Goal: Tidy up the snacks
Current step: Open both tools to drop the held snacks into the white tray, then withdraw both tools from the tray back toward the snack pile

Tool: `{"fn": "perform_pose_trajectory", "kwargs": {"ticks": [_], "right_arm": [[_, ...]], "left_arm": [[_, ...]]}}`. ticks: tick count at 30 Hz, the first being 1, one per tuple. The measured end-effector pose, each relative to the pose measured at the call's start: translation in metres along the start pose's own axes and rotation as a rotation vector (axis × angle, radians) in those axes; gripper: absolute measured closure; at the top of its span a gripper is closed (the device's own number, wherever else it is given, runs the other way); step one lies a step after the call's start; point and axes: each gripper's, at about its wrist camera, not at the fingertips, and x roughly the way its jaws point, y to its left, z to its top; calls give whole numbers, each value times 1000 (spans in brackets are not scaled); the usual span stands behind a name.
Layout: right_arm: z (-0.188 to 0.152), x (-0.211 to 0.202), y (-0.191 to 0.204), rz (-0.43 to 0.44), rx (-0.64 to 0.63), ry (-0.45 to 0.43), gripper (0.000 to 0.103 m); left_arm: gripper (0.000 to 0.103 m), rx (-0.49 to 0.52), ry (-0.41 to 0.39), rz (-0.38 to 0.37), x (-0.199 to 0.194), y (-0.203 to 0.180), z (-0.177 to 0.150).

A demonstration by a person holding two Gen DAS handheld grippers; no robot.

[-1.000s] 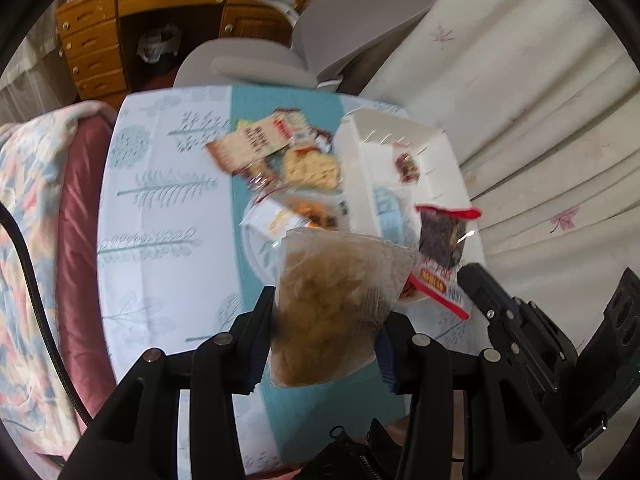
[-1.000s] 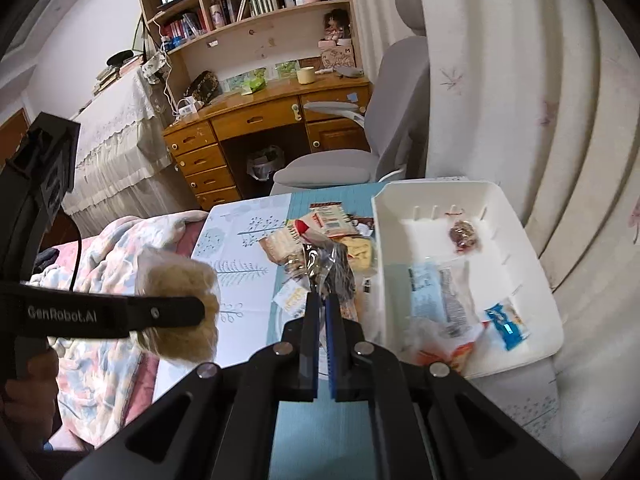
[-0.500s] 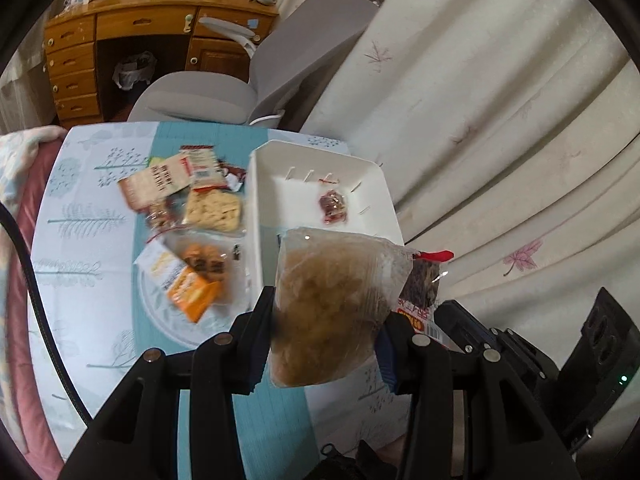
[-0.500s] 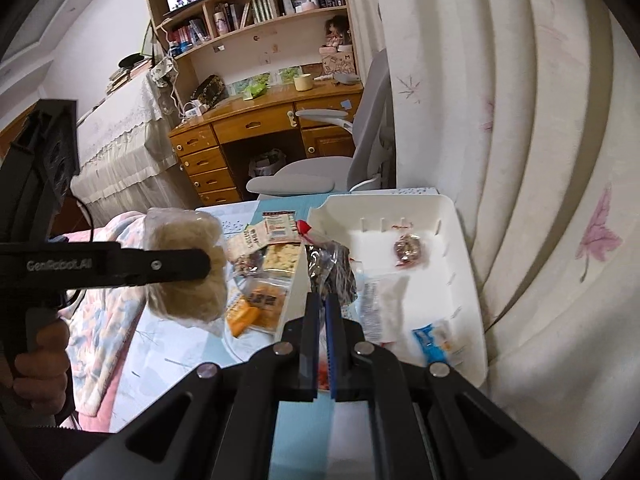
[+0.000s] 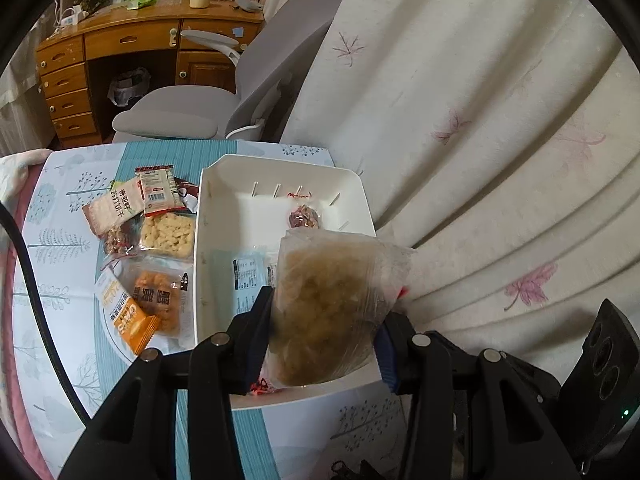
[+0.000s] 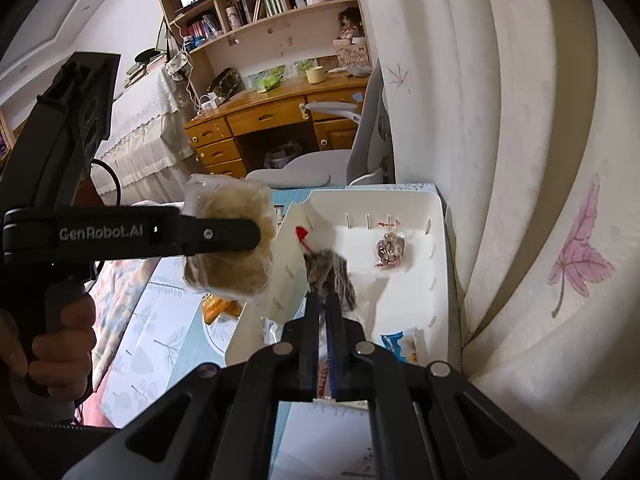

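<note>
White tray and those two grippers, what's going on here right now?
A person is sorting snacks into the white tray. The left gripper has a clear bag of pale puffed snack between its pads over the tray, and its jaws are opening. The right gripper is shut on a dark snack packet, also over the tray. A few snacks already lie inside; more packets wait on the table beside it.

L gripper (image 5: 324, 334) jaws opening w/ clear snack bag (image 5: 332, 312) between, above white bin (image 5: 208, 208).
</note>
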Motion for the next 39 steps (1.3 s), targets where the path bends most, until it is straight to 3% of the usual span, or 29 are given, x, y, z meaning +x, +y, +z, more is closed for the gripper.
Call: {"fn": "perform_pose_trajectory", "kwargs": {"ticks": [1, 3, 6, 13, 18, 26, 31, 33, 39], "right_arm": [[-1, 1, -2, 7, 7, 6, 99], [-2, 2, -8, 26, 31, 10, 99], [-2, 4, -13, 38, 46, 20, 99], [-6, 9, -7, 64, 83, 52, 99], [-14, 17, 5, 76, 122, 89, 77], [-34, 28, 33, 82, 223, 140, 76], [-46, 32, 53, 65, 321, 155, 72], [-52, 33, 61, 55, 369, 152, 65], [-73, 37, 93, 36, 503, 134, 63]], "left_arm": [[53, -3, 6, 2, 2, -1, 0], [37, -10, 13, 8, 4, -1, -1], [32, -32, -8, 27, -1, 3, -5], [30, -86, -19, 60, -21, 32, -18], [30, -110, -19, 74, -39, 59, -35], [30, -127, -7, 71, -71, 109, -68], [30, -100, 22, 63, -89, 140, -82], [30, -83, 35, 62, -97, 155, -86], [30, -7, 62, 77, -116, 194, -91]]}}
